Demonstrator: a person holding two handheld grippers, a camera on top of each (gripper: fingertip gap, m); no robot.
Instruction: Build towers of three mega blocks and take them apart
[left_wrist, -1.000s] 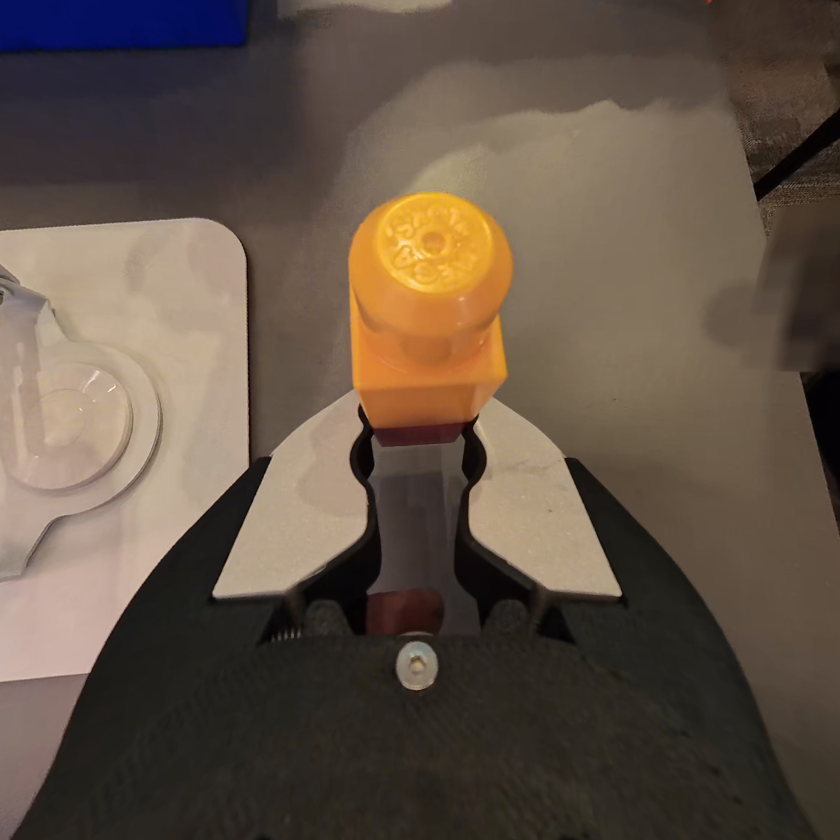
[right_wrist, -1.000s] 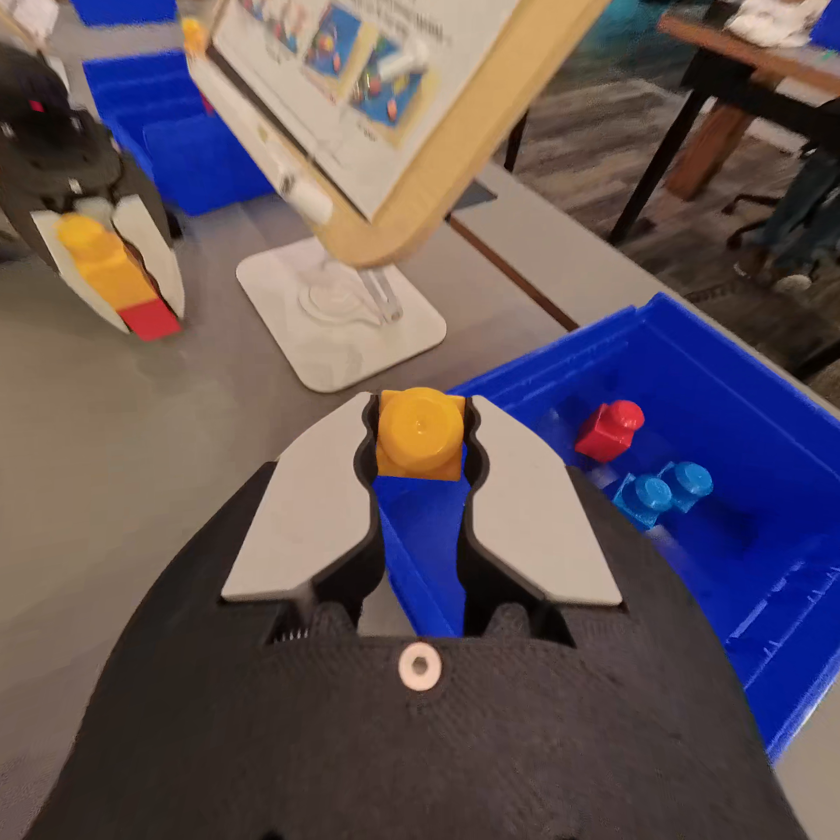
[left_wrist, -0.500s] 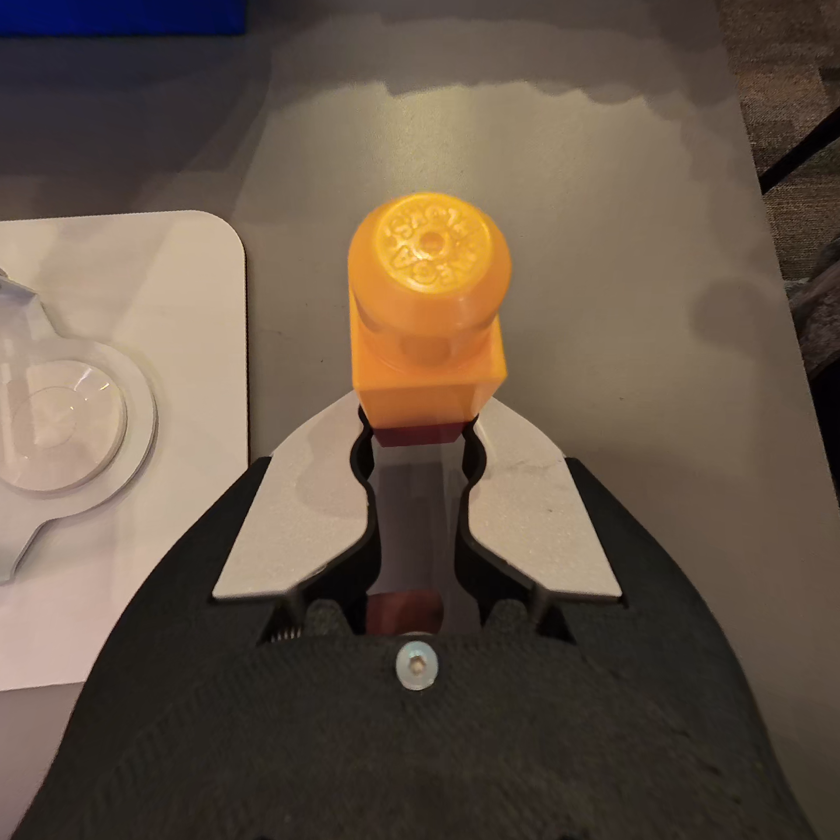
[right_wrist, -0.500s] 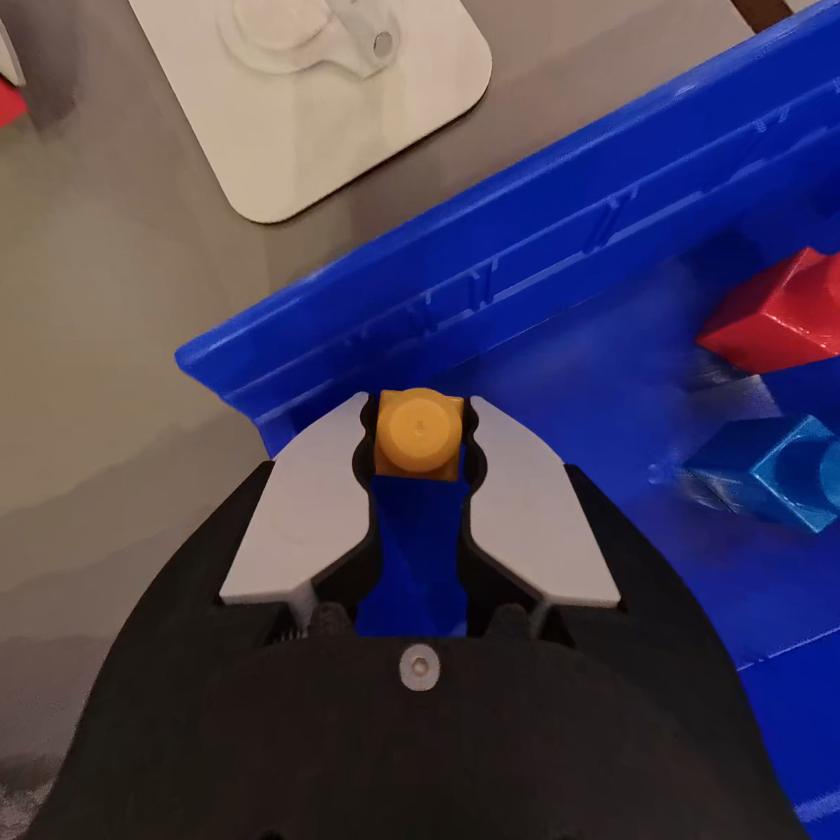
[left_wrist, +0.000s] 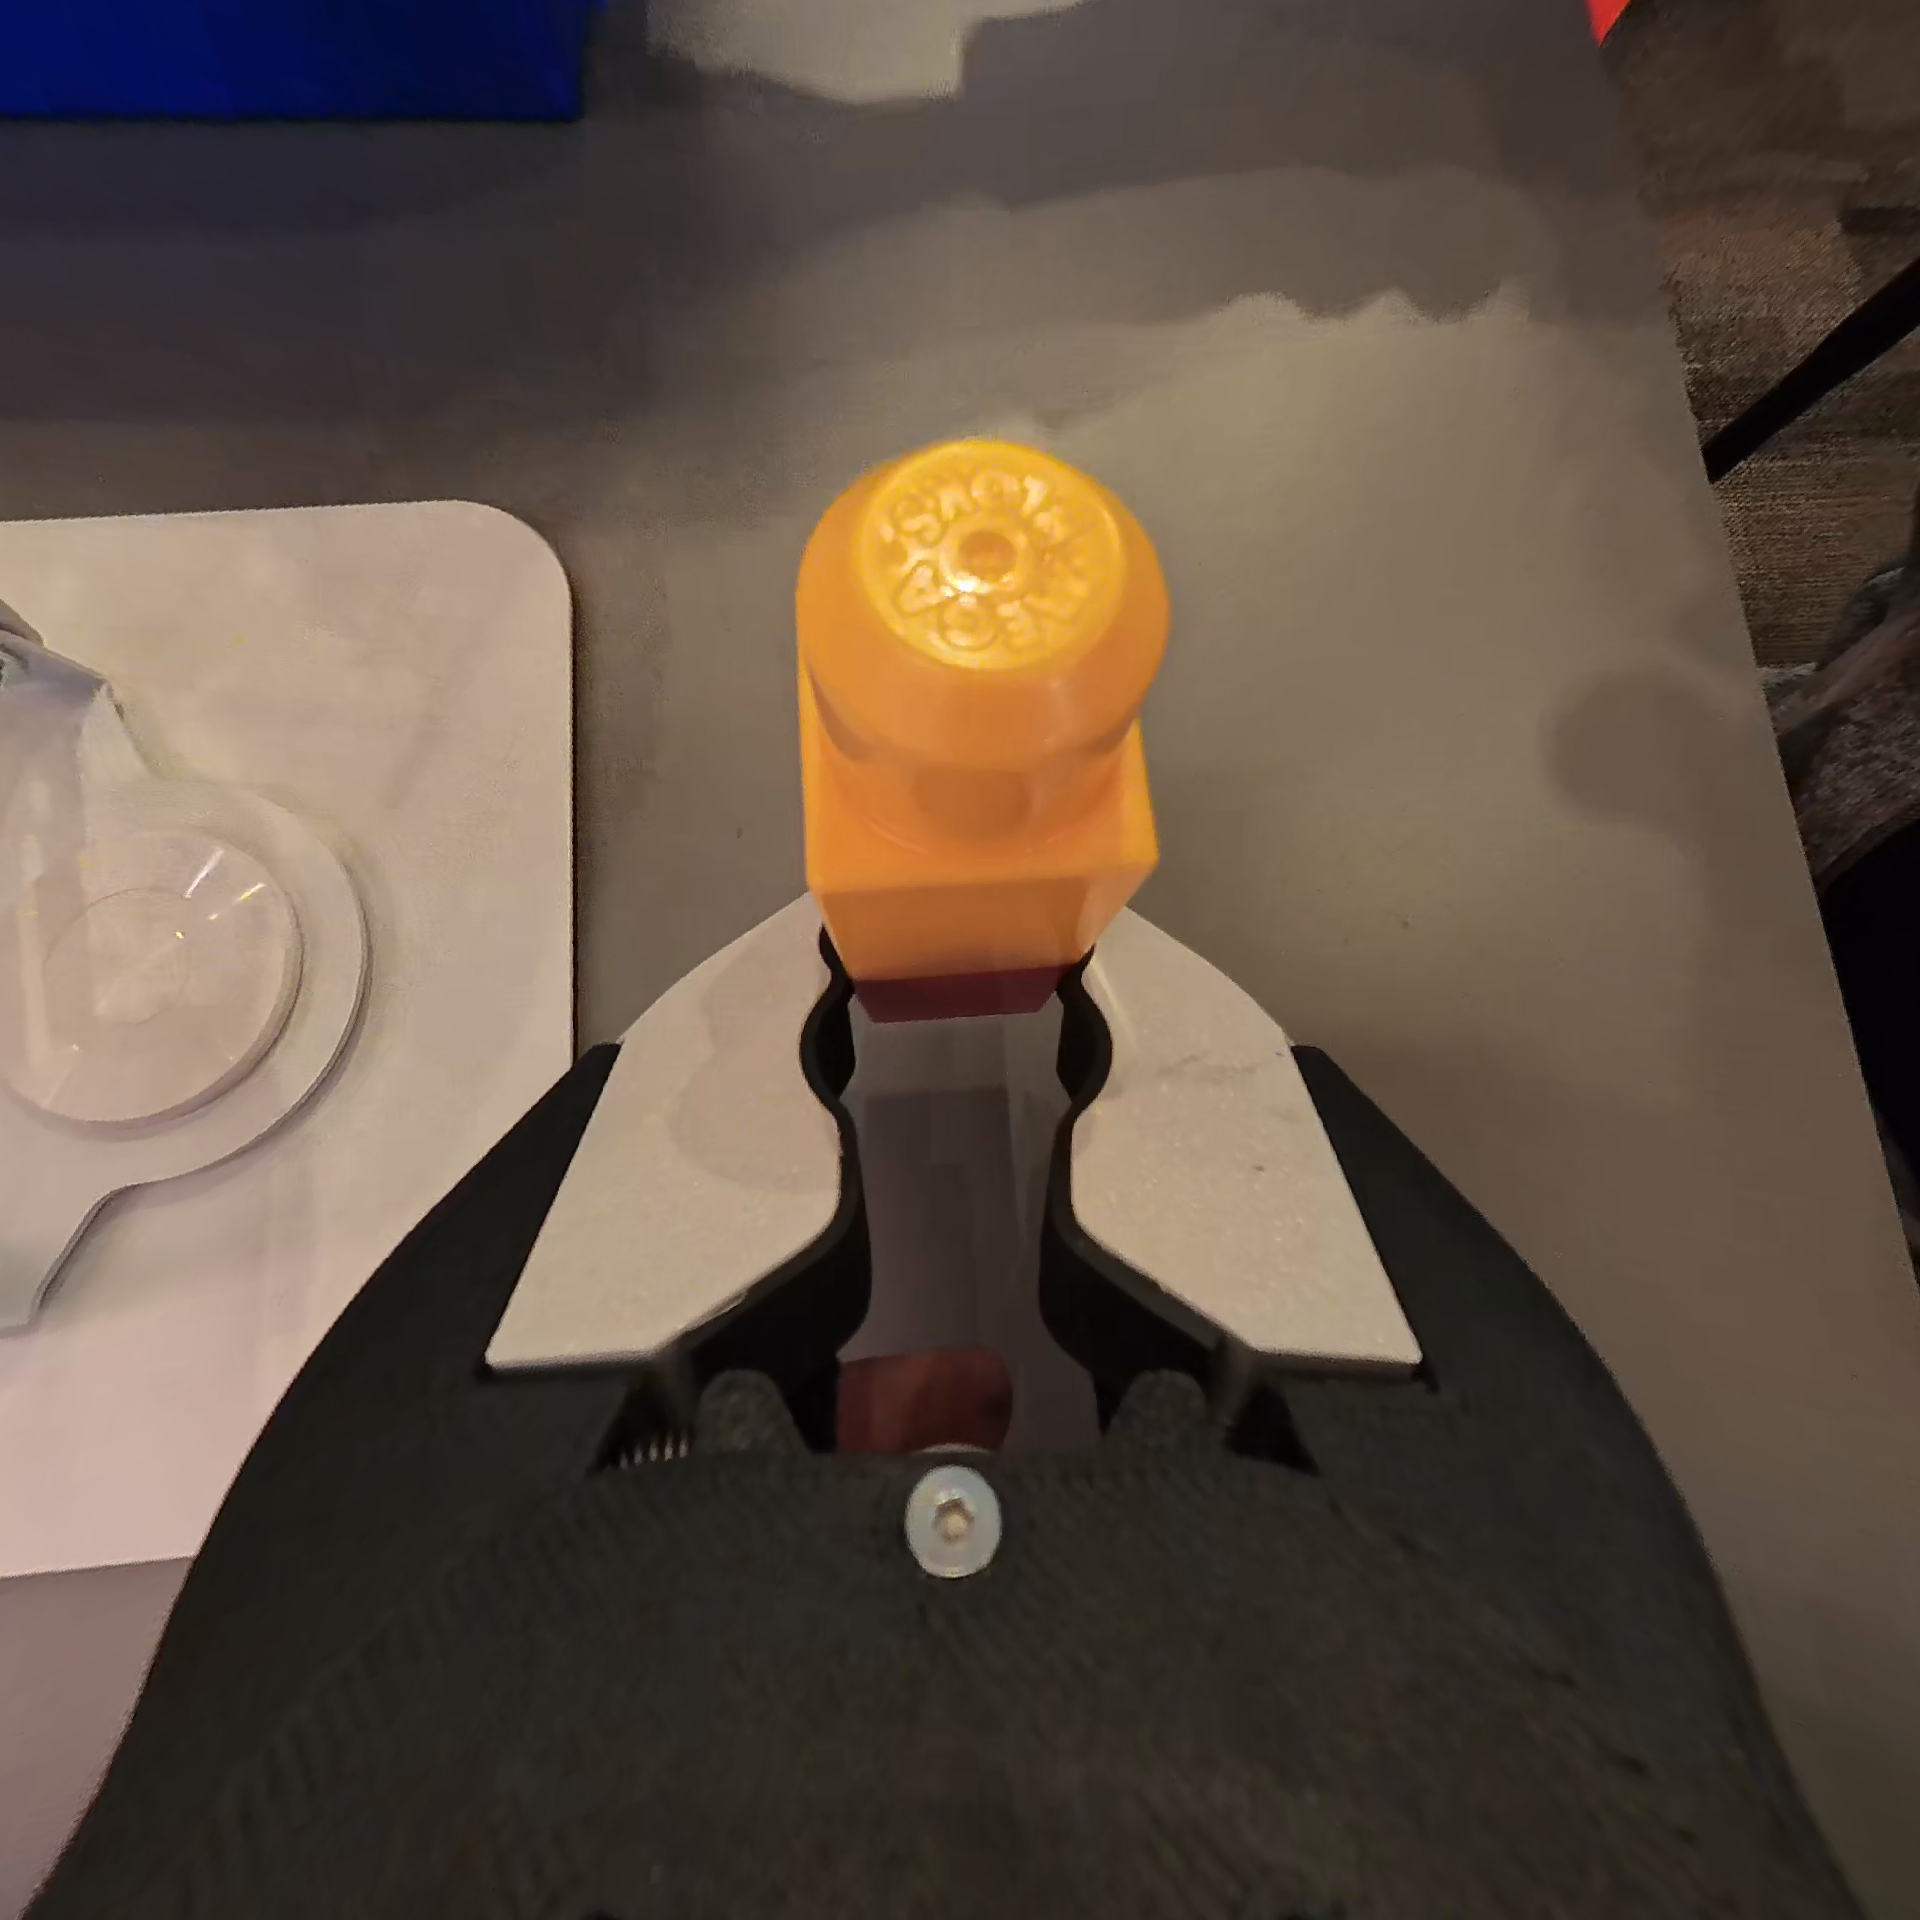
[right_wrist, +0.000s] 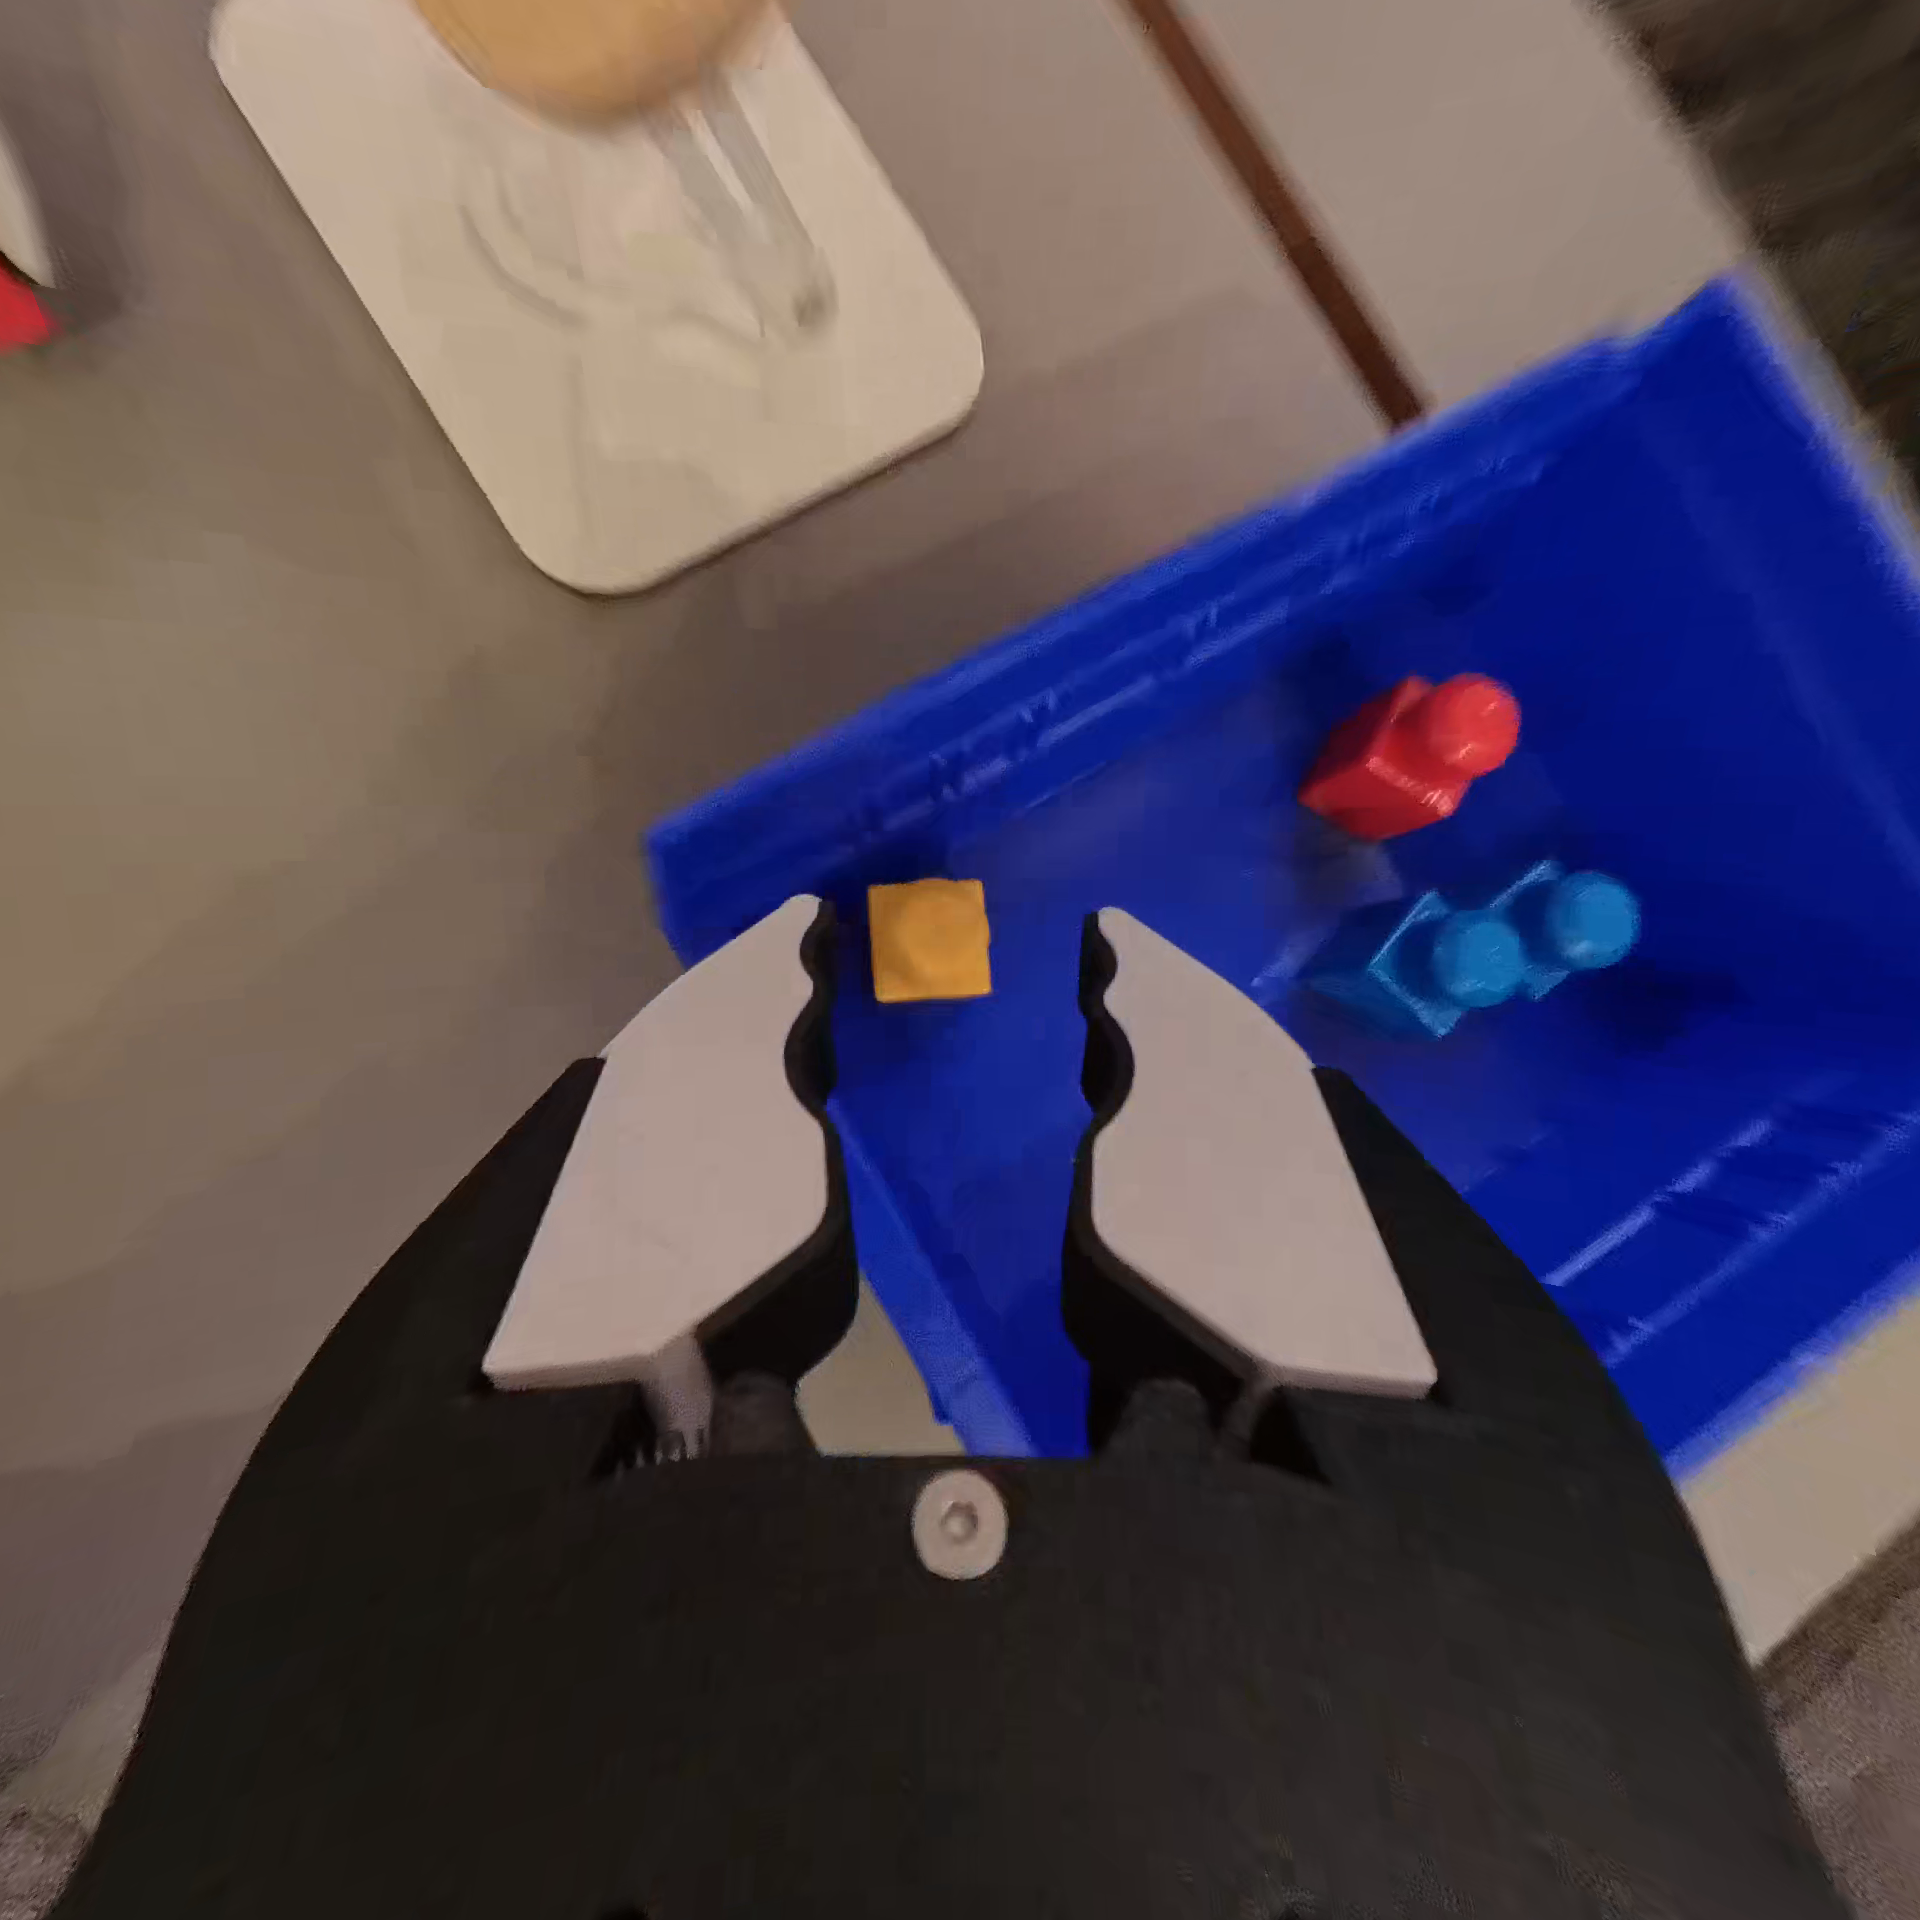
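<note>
Up close in the left wrist view, the left gripper (left_wrist: 961, 977) is clamped on a stack of 2 blocks: its fingertips (left_wrist: 1164, 966) pinch a dark red block (left_wrist: 956, 1000), and an orange block (left_wrist: 977, 769) sits on top, stud toward the camera, above the grey table (left_wrist: 1351, 582). A white base plate (left_wrist: 312, 644) lies to the left.

From the right wrist view, somewhat blurred, the right gripper (right_wrist: 951, 935) stands wide, touching nothing. A small orange block (right_wrist: 928, 940) shows between its fingers, clear of both, apparently inside the blue bin (right_wrist: 1143, 665). Farther right in the bin lie a red block (right_wrist: 1408, 753) and a blue block (right_wrist: 1486, 951).
</note>
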